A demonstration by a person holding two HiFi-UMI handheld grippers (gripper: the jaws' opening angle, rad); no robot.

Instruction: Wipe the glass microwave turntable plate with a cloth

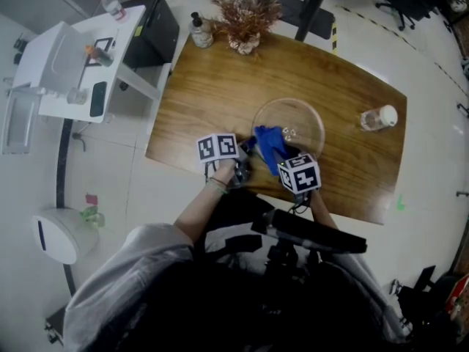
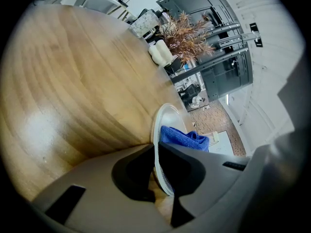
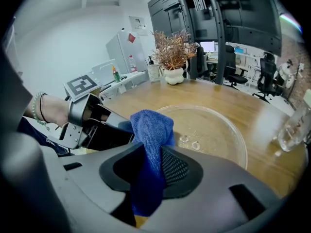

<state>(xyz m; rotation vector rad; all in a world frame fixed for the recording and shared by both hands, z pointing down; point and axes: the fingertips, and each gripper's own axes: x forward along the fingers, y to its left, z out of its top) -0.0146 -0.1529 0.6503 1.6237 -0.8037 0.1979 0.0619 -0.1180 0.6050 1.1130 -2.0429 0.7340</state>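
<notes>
Now we seem mid-wipe: left tool [image 2: 155, 150] pinches the near rim of the glass plate [image 1: 316, 120] on the table [image 1: 212, 86], right tool [image 3: 154, 152] grips the blue cloth [image 1: 268, 144] on it; next we should sweep the far side.

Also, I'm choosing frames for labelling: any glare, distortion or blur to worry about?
Head view: evenly lit, sharp, glass plate faint against wood. Left gripper view: strong fisheye, black corners, glare patch on the table. Right gripper view: cloth sharp, edge bottle blurry.

One glass plate [image 1: 304, 119], one blue cloth [image 1: 270, 144], one vase [image 1: 244, 44], one bottle [image 1: 200, 31], one jar [image 1: 378, 118]; two of mine: left hand-held gripper [image 2: 156, 164], right hand-held gripper [image 3: 153, 174].
</notes>
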